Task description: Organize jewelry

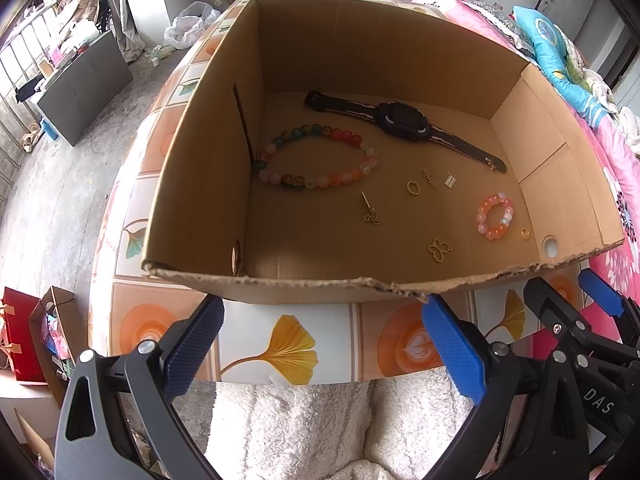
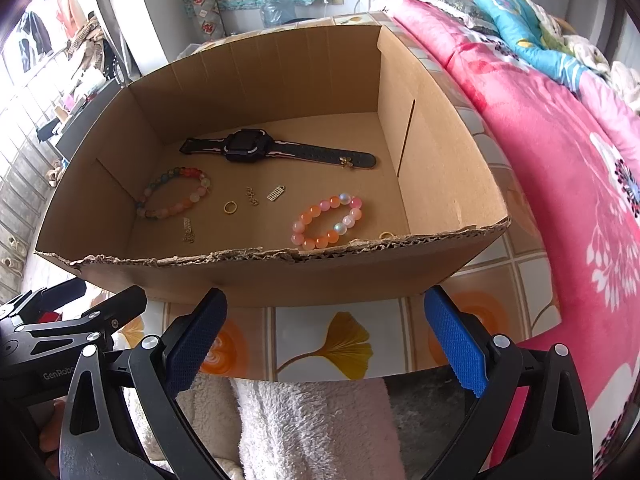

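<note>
While both grippers (image 1: 320, 344) (image 2: 326, 340) hang spread and empty, we see jewelry scattered unsorted in the box (image 1: 304, 284): watch (image 1: 404, 118) at twelve o'clock.

We see our left gripper (image 1: 322, 344): black angular frame, triangular cutouts, silver round screws, blue textured pads (image 1: 452, 348) on the fingers. Our right gripper (image 2: 326, 340) is built the same, blue ridged pads (image 2: 456, 344), silver screws. White lettering "DAS" and "GenRobo" on the black bodies. We wear fluffy white, pink-tinged fleece (image 2: 312, 424).
</note>
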A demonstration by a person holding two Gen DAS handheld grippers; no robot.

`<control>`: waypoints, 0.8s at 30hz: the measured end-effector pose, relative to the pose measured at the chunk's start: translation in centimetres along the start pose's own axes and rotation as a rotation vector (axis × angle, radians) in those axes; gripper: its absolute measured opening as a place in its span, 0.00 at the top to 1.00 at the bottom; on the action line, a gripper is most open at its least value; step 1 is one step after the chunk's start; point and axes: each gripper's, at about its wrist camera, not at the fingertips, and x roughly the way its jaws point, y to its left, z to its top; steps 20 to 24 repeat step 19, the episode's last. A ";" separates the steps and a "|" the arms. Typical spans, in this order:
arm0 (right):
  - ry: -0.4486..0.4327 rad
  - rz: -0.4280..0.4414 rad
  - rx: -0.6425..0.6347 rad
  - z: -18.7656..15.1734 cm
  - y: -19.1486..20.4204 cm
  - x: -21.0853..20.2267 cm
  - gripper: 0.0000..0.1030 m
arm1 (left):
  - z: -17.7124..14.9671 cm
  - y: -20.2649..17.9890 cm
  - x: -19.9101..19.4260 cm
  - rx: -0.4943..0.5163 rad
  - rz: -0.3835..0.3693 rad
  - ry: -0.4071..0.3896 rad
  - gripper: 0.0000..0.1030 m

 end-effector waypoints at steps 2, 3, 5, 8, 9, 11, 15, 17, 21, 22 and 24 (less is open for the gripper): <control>0.000 0.000 0.000 0.0 0.0 0.0 0.08 | 0.0 -0.1 0.0 0.002 0.003 -0.002 0.05; 0.000 0.000 0.000 0.0 0.0 0.0 0.08 | 0.0 -0.1 0.0 0.002 0.004 -0.002 0.05; 0.001 0.000 0.002 0.0 0.0 0.0 0.08 | -0.1 -0.1 0.0 0.002 0.004 -0.001 0.05; 0.002 0.002 0.002 -0.1 -0.1 0.0 0.08 | -0.1 -0.2 0.0 0.001 0.004 -0.001 0.05; 0.002 0.002 0.002 -0.1 -0.1 0.0 0.08 | 0.0 -0.1 0.0 0.002 0.004 -0.002 0.05; 0.001 0.002 0.002 -0.2 -0.1 0.0 0.08 | -0.1 -0.2 0.0 0.001 0.005 -0.002 0.05; 0.002 0.002 0.002 -0.2 -0.1 0.0 0.08 | -0.1 -0.2 0.0 0.001 0.006 -0.002 0.05; 0.001 0.001 0.003 -0.2 -0.1 0.0 0.08 | -0.1 -0.1 0.0 0.001 0.007 -0.003 0.05; 0.001 0.001 0.003 -0.2 -0.1 0.0 0.08 | -0.1 -0.1 0.0 0.001 0.008 -0.003 0.05; 0.001 0.001 0.003 -0.2 -0.1 0.0 0.08 | -0.1 -0.1 0.0 0.001 0.008 -0.003 0.05; 0.001 0.001 0.003 -0.2 -0.1 0.0 0.08 | -0.1 -0.1 0.0 0.001 0.008 -0.003 0.05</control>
